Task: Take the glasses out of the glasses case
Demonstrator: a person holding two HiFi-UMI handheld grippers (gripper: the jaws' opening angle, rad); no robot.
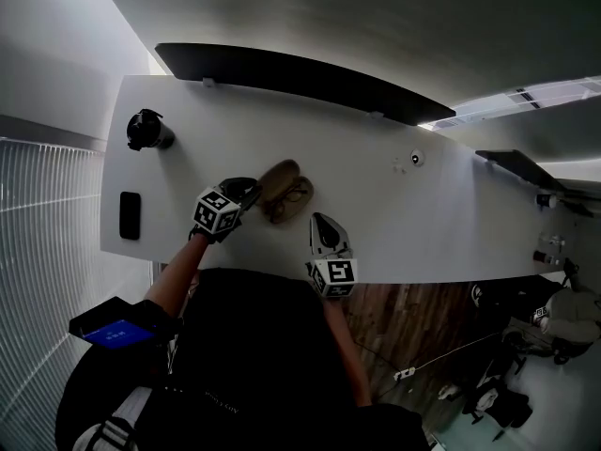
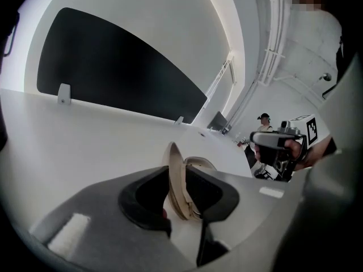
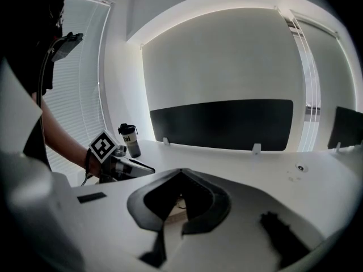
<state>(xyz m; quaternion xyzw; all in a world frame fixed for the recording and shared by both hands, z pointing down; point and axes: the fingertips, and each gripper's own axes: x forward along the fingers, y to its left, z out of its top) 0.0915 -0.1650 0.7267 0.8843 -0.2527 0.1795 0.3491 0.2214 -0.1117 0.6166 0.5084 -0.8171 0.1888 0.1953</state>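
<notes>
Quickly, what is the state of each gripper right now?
Left gripper: closed on the glasses case lid.
Right gripper: closed, holding nothing.

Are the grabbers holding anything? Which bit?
The left gripper pinches the glasses case by the edge of its open lid. The right gripper is shut, holding nothing.

White table (image 1: 451, 224) with dark back panel (image 1: 282, 71), slatted blinds (image 1: 47, 252), wooden floor (image 1: 413, 318).
</notes>
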